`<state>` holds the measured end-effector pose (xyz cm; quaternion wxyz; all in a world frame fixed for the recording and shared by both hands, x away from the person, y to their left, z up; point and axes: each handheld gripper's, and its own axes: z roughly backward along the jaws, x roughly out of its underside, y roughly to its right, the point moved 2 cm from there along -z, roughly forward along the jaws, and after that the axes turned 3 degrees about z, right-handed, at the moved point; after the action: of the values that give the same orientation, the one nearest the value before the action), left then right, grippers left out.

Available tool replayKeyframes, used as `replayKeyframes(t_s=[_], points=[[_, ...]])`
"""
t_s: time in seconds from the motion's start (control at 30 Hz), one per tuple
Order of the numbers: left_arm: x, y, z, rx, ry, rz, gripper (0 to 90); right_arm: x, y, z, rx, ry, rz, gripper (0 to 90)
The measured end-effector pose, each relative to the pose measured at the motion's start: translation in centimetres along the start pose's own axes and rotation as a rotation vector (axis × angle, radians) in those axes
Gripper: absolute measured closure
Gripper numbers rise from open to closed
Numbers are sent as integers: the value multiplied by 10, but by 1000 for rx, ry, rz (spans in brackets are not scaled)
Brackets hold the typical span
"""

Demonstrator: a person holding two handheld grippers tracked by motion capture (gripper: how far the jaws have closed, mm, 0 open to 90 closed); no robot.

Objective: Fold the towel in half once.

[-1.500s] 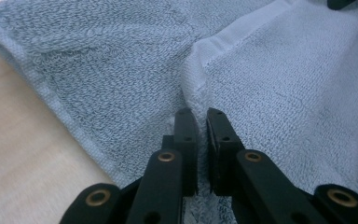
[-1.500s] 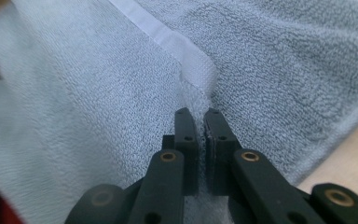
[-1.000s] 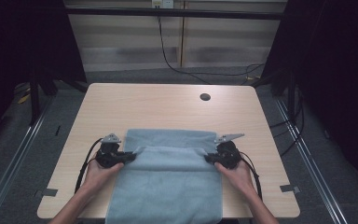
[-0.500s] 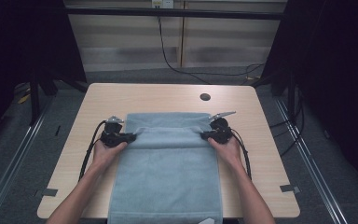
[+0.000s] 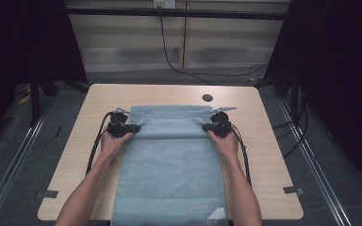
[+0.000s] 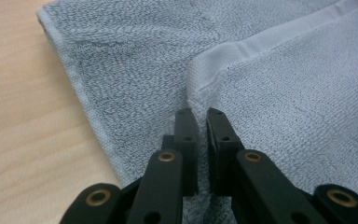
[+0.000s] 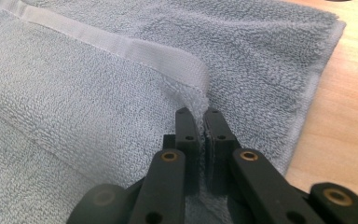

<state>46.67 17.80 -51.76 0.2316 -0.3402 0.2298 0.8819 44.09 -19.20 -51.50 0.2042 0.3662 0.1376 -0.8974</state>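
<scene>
Towel [image 5: 169, 165] could fold crooked or slip if either gripper, left [image 5: 133, 127] or right [image 5: 208, 127], both pinched shut on its near hem, pulls ahead.

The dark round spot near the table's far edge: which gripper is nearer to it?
Right. The right gripper, shut on the towel, sits just on the person's side of the dark round spot. The left gripper grips the towel's opposite edge, much farther off.
</scene>
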Motion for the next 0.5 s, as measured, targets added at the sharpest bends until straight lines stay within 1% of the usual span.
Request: replayKeyframes(t_s=[0.03, 0.07, 0.1, 0.13, 0.17, 0.2, 0.23, 0.27, 0.37, 0.4, 0.43, 0.5], points=[[0, -1, -1, 7, 14, 8, 844, 0, 1, 0, -5, 4, 1, 864], [1, -3, 0, 23, 18, 26, 843, 0, 3, 0, -13, 6, -11, 865], [2, -5, 1, 37, 18, 29, 843, 0, 4, 0, -26, 10, -24, 865], [2, -7, 2, 46, 29, 58, 844, 1, 5, 1, -42, 16, -31, 865], [2, -6, 3, 44, 41, 68, 846, 2, 7, 3, -70, 24, -47, 865], [2, -4, 4, 41, 44, 65, 847, 2, 9, 4, -86, 31, -55, 866], [2, -2, 5, 40, 44, 53, 847, 2, 10, 7, -96, 43, -65, 866], [1, 0, 9, 54, 61, 51, 847, 2, 11, 10, -112, 66, -79, 866], [-6, 3, 24, 78, 109, 44, 848, -5, 11, 26, -138, 122, -68, 865], [-10, 4, 34, 104, 138, 43, 848, -8, 10, 31, -143, 137, -65, 865], [-13, 6, 40, 113, 156, 42, 847, -12, 9, 40, -153, 168, -60, 864], [-20, 10, 55, 123, 183, 17, 848, -18, 7, 52, -160, 198, -47, 865]])
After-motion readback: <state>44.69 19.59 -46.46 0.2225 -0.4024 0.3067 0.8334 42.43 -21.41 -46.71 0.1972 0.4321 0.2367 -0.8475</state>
